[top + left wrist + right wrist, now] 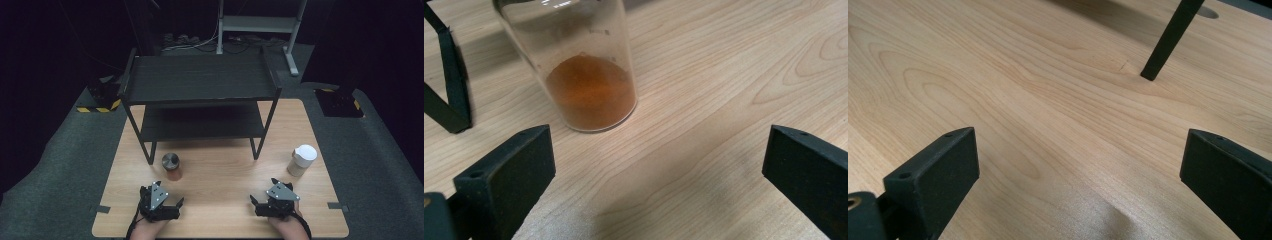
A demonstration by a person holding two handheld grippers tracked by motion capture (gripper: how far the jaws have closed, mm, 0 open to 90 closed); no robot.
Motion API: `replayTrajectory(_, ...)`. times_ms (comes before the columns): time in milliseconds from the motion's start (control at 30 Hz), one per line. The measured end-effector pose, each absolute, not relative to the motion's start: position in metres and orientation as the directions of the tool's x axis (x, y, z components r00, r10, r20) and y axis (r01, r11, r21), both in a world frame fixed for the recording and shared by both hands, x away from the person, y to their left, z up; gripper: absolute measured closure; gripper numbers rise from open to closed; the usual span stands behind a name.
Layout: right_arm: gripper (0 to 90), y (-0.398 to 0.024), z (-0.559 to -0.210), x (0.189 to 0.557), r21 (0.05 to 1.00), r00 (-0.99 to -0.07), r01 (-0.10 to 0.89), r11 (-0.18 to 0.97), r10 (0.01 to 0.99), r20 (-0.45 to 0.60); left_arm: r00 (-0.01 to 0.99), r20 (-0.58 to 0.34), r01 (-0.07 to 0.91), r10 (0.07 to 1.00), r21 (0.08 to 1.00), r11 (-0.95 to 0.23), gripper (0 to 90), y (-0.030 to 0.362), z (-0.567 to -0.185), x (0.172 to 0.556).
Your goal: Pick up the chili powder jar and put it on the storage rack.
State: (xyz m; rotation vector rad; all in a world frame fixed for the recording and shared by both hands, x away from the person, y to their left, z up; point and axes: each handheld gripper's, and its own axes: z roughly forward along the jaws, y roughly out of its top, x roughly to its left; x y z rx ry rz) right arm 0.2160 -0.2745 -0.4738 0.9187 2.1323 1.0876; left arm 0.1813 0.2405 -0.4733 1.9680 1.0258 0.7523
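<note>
A glass jar with a metal lid and orange-brown powder in its bottom stands on the wooden table, just in front of the black shelf's left front leg. My left gripper rests a short way behind it at the near edge. In the left gripper view the jar stands ahead and slightly left of the open jaws, clear of both. My right gripper sits at the near right, and its jaws stand open over bare wood. A white-lidded pale container stands to the right.
A black two-tier shelf spans the back half of the table; its legs come down near the jar and ahead of the right gripper. Bare wood lies between the two grippers. Grey carpet surrounds the table.
</note>
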Motion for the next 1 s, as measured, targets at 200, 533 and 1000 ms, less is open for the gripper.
replayTrajectory(200, 1.0, -0.2774, -0.4741, 0.2165, 0.849, -0.600, 0.321, 0.419, 0.784, -0.160, 0.505, 0.170, 0.389, 0.846, 0.831, -0.399, 0.7, 0.2359, -0.4726, 0.1815)
replayTrajectory(533, 0.9, -0.2735, -0.4737, 0.2160, 0.838, -0.613, 0.303, 0.454, 0.766, -0.193, 0.501, 0.189, 0.375, 0.845, 0.832, -0.408, 0.8, 0.2343, -0.4739, 0.1784)
replayTrajectory(1000, 0.9, -0.2763, -0.4745, 0.2156, 0.845, -0.614, 0.300, 0.443, 0.767, -0.184, 0.512, 0.207, 0.359, 0.834, 0.830, -0.426, 1.0, 0.2337, -0.4746, 0.1763)
